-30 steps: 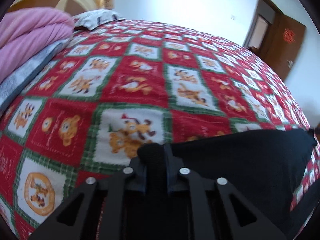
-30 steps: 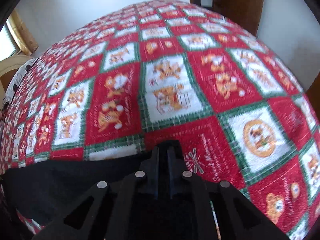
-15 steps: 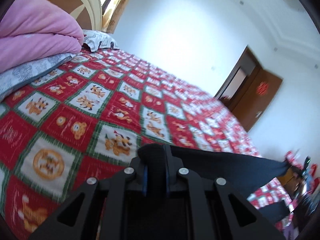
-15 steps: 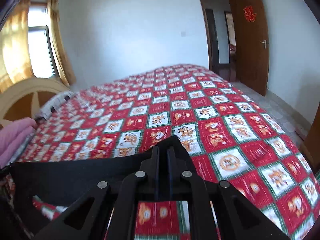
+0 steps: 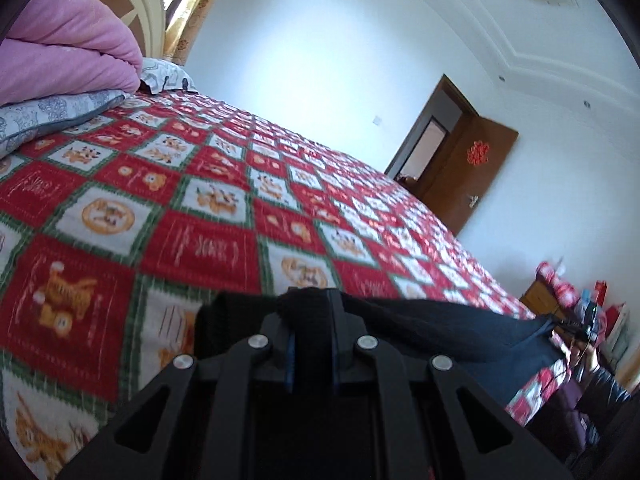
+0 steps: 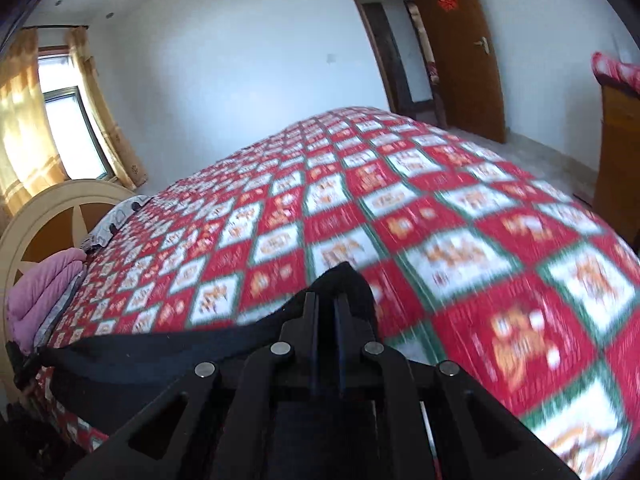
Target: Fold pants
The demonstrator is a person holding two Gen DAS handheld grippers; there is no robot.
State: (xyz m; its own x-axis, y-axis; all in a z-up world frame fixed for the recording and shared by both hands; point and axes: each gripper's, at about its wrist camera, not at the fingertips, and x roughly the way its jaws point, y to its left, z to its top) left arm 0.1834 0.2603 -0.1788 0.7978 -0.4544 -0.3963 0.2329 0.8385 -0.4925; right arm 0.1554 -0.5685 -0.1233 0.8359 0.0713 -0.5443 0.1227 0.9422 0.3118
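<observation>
Two grippers are seen clamped on the same black pants, one at each end of a stretched edge. In the left wrist view the left gripper (image 5: 312,300) is closed tight on a bunched bit of the dark fabric, and the pants (image 5: 460,332) are stretched away to the right from there, held up just above the near edge of the bed (image 5: 224,240). In the right wrist view the right gripper (image 6: 326,280) is pinched shut on another corner of the pants (image 6: 160,356), with the cloth running off to the left as a taut band along the near edge of the bed (image 6: 460,220). The lower part of the pants is hidden behind the gripper bodies, so how far it hangs can't be told.

Further out, the bed is covered by a red, white and green checked bedspread (image 5: 120,216) with cartoon animal squares, a bit blurred in the right view. Toward the head edge a folded pink blanket (image 5: 64,52) is stacked on a grey patterned one (image 5: 48,114), with a pillow (image 5: 164,76) just behind. A cream headboard (image 6: 48,224) is seen past that, then yellow curtains (image 6: 24,120) at a window. At the far side a brown door (image 5: 468,172) with a red ornament is standing open.
</observation>
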